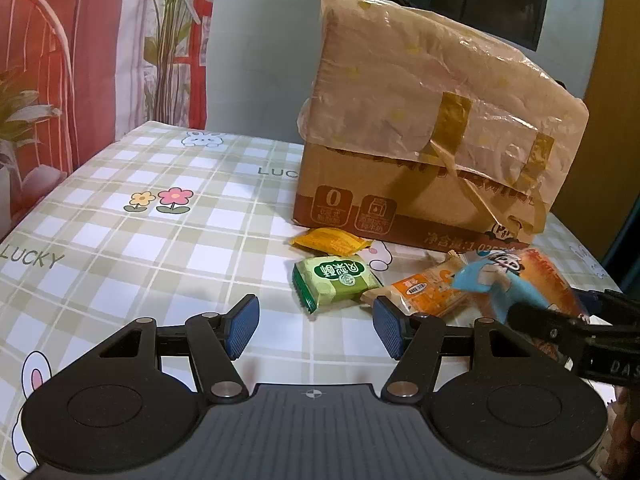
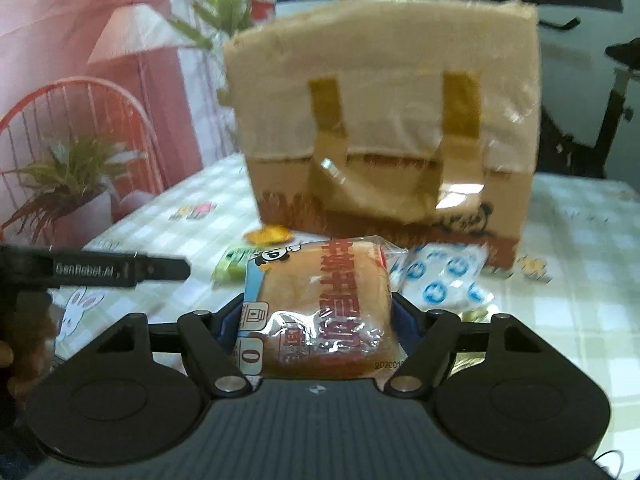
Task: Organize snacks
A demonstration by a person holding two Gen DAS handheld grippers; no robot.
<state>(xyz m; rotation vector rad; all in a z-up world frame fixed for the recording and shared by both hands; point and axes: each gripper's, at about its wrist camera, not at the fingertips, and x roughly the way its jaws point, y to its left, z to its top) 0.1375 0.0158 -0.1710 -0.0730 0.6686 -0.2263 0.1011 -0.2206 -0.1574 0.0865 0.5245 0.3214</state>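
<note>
My right gripper [image 2: 318, 320] is shut on a wrapped bread pack [image 2: 320, 304] with a panda print and holds it in front of the cardboard box [image 2: 384, 128]; the same pack [image 1: 520, 284] shows at the right of the left wrist view. My left gripper [image 1: 316, 326] is open and empty, just in front of a green snack pack [image 1: 336, 280] and an orange wafer pack [image 1: 424, 290]. A small yellow pack [image 1: 330, 241] lies against the box [image 1: 432, 128]. A blue-dotted white pack [image 2: 444, 276] lies beside the box.
The table wears a green checked cloth [image 1: 140, 216] with flowers and rabbits. A potted plant [image 2: 68, 184] and a red wire chair [image 2: 80, 104] stand beyond the left edge. The other gripper's body [image 2: 92, 268] reaches in from the left.
</note>
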